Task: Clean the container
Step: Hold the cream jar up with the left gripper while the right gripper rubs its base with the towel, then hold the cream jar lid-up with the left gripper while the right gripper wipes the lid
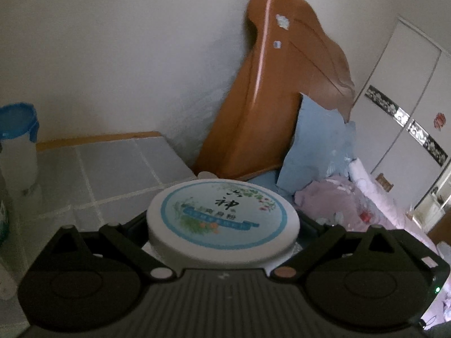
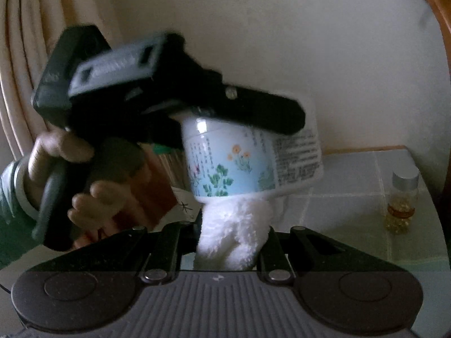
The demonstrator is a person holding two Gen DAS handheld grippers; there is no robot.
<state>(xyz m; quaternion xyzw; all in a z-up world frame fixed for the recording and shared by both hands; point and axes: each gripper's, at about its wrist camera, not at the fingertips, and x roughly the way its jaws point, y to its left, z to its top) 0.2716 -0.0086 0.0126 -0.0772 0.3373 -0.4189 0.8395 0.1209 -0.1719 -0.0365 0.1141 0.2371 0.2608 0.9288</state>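
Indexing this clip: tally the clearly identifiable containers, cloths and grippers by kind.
Containers: 3 (powder jar, capsule bottle, blue-lidded tub)
Cloths: 1 (white fluffy cloth)
Grippers: 2 (left gripper, right gripper)
Total: 6

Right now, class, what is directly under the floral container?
A white fluffy cloth, gripped by the right tongs, presses against the underside of the container. The container's base itself is covered by the cloth.

dim, soft-focus fisheye views, dark vignetted corners
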